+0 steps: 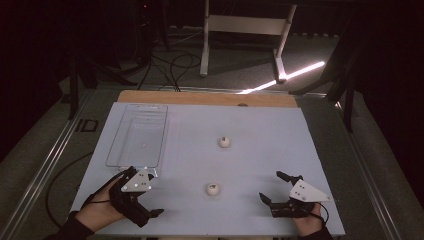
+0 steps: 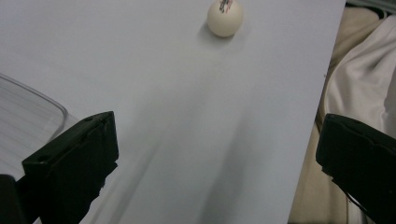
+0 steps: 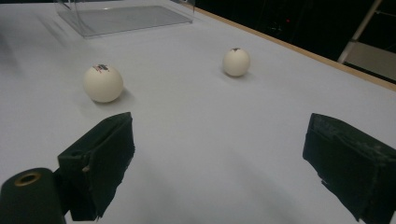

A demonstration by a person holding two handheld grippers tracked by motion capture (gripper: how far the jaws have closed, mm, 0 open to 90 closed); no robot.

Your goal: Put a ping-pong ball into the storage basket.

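Your left gripper (image 1: 146, 192) and right gripper (image 1: 275, 187) both hold their jaws spread wide, gripping nothing. Between them lies the near ball (image 1: 212, 189), the far ball (image 1: 224, 142) beyond it. Their dark marks are too small to read. The clear tray (image 1: 116, 145) sits at far left, its rim faint.
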